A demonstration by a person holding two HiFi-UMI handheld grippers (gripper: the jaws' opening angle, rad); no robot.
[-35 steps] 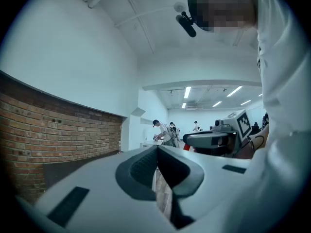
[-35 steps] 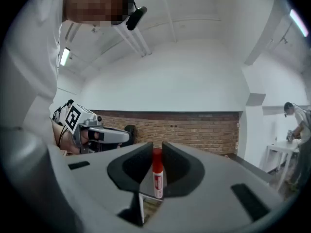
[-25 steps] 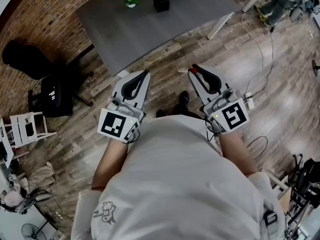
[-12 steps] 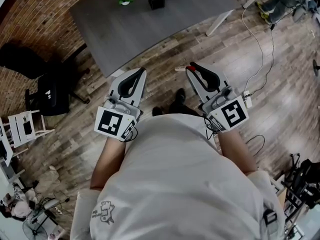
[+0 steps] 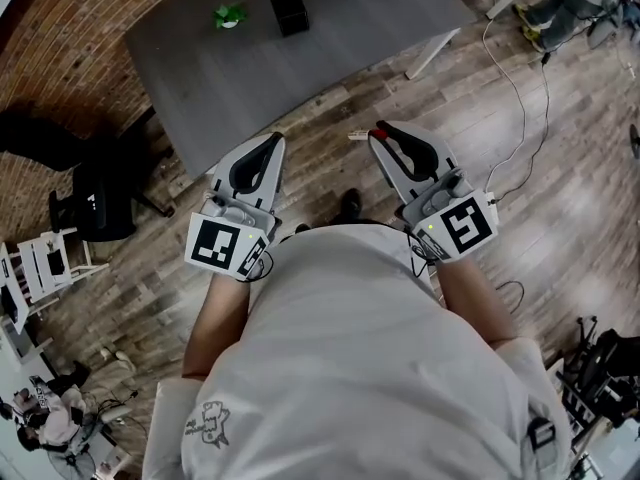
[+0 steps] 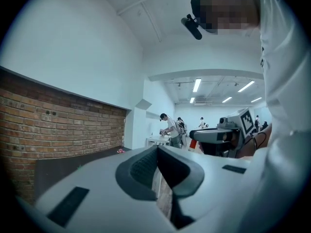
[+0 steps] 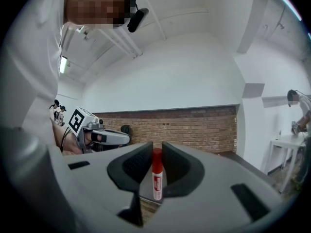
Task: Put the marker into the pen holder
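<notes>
The black pen holder [image 5: 290, 13] stands far back on the dark grey table [image 5: 330, 48]. Both grippers are held over the wooden floor, just short of the table's near edge. My right gripper [image 5: 383, 131] is shut on the marker [image 5: 358, 136], which lies crosswise in the jaws. In the right gripper view the marker [image 7: 157, 178] stands upright between the pads, red cap up, white barrel below, in my right gripper [image 7: 156, 152]. My left gripper [image 5: 268, 140] is shut with nothing in it. In the left gripper view my left gripper [image 6: 157, 148] has its pads meeting at the tip.
A small green plant [image 5: 229, 15] sits left of the pen holder. A black chair [image 5: 100, 193] stands by the brick wall at left. Cables [image 5: 520, 98] run over the floor at right. A white table leg [image 5: 437, 50] slants down from the table's right corner.
Both grippers have come forward together toward the table's near edge as the person walks. The marker stays clamped in the right jaws; the left jaws stay shut.
</notes>
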